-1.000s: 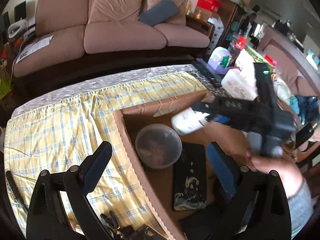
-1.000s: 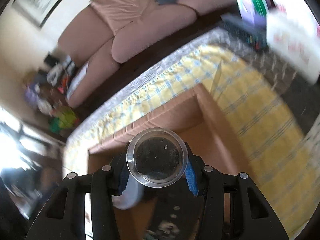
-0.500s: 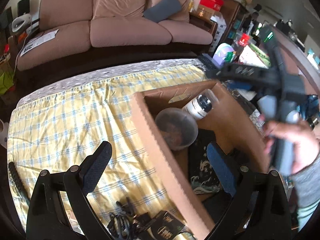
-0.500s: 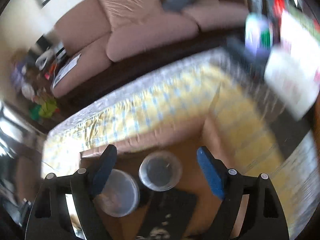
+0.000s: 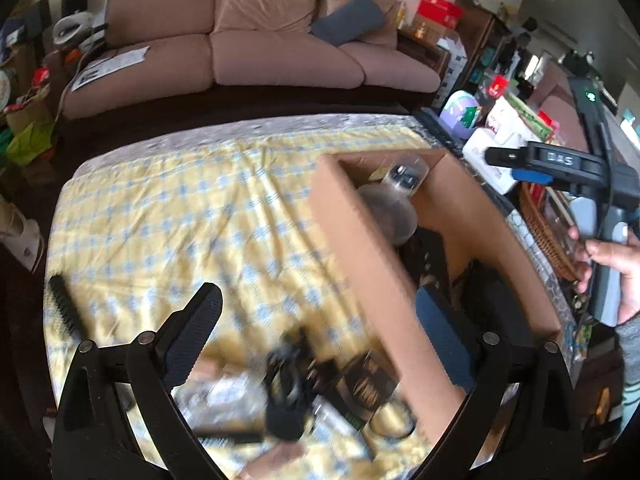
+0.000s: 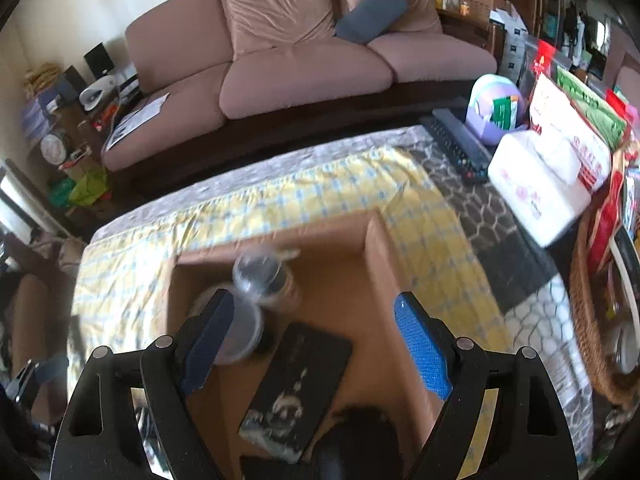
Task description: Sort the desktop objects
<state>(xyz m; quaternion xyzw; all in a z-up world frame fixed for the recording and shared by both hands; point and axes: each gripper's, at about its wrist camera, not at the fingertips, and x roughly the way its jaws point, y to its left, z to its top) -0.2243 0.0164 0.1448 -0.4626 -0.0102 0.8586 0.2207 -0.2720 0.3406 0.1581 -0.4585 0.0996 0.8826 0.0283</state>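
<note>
Desktop objects, sorting step: loose clutter [image 5: 296,384] at the table's near edge, unsorted. Left gripper [image 5: 316,336] released, empty above it; next move, a pick. Right gripper [image 6: 316,344] released, empty. Jar [image 6: 260,276] in the cardboard box [image 6: 376,248], far end.

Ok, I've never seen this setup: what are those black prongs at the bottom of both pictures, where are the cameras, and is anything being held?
No robot here: a person carries a handheld gripper in each hand, with a fisheye camera looking along its two fingers. The prongs are those fingers. The left gripper hovers open over blurred clutter on the yellow checked cloth. The right gripper is open and empty above the cardboard box, which holds a clear-lidded jar, a round container and a flat black box. The left view also shows the hand carrying the right gripper.
</note>
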